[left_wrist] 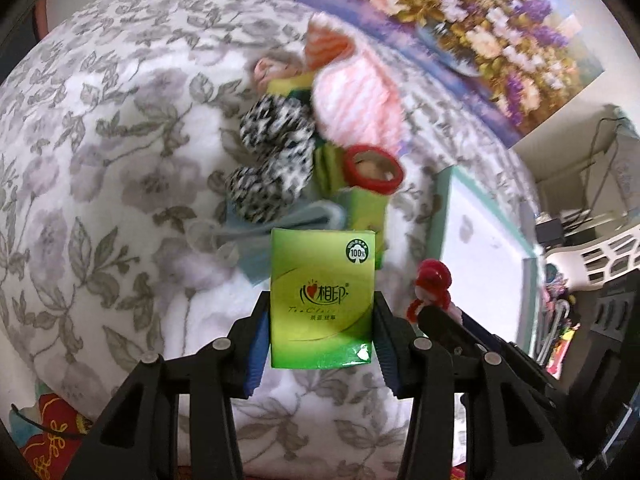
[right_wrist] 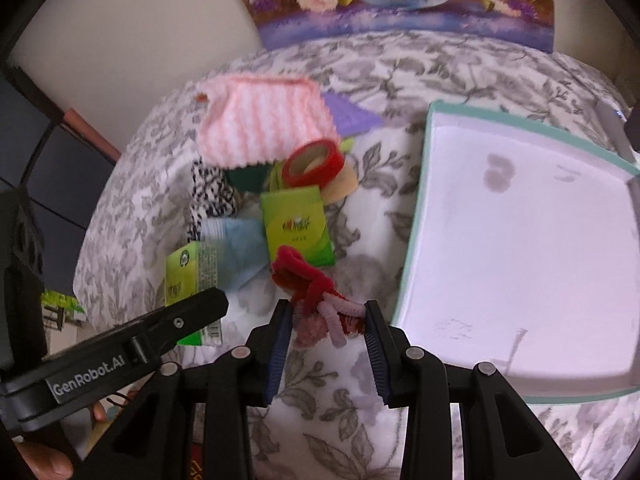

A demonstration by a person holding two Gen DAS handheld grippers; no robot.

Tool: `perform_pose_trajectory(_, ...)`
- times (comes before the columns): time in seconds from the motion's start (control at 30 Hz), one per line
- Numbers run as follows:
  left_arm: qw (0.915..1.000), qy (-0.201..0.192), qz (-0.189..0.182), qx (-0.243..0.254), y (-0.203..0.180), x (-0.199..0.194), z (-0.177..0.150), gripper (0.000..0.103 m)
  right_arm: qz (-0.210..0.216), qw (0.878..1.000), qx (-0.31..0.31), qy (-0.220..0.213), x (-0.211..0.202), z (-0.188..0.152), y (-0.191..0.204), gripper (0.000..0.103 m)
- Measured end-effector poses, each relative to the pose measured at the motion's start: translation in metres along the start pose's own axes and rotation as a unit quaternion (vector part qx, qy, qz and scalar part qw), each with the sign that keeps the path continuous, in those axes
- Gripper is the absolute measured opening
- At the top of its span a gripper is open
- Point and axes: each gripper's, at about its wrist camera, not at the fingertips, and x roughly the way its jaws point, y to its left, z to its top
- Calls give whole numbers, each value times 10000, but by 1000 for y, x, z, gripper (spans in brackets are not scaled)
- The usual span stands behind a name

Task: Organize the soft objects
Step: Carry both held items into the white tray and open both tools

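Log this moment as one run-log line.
left gripper: shut on green tissue pack | right gripper: shut on pipe-cleaner bundle | white tray: empty | pile: on floral blanket

We're looking at a bed covered with a white blanket [left_wrist: 120, 184] printed in grey leaves and pale purple flowers. A plain cream wall [right_wrist: 132, 36] is running behind it, with a floral painting [left_wrist: 476, 24] of pink and purple blooms leaning against it. We're seeing cluttered shelving and a white slatted plastic piece [left_wrist: 600, 252] at the right edge of the left view. Soft, even indoor light is falling throughout.
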Motion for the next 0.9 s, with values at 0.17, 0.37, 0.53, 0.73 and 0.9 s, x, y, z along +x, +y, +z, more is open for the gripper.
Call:
perform_pose_trajectory(0.17,9990,-352,-71,265,-9,-21,-1,48,-87,9994,251,-231,-12,4,-12,39)
perform_pose_trajectory(0.37,9951,-450,260,835,-40,-21,-3,48,-574,9951,679,-443,-20,10,-40,39)
perform_pose_trajectory(0.53,9909,0,502,1247,-77,-11,2,48,-1112,9846,1200,-621,-31,14,-77,39)
perform_pose_trajectory(0.73,9776,-55,694,1989,-134,15,1,48,-1443,9686,1867,-786,-42,12,-125,39)
perform_pose_trajectory(0.9,9671,-57,568,2478,-166,57,-6,49,-1790,9449,2579,-924,-54,2,-169,39)
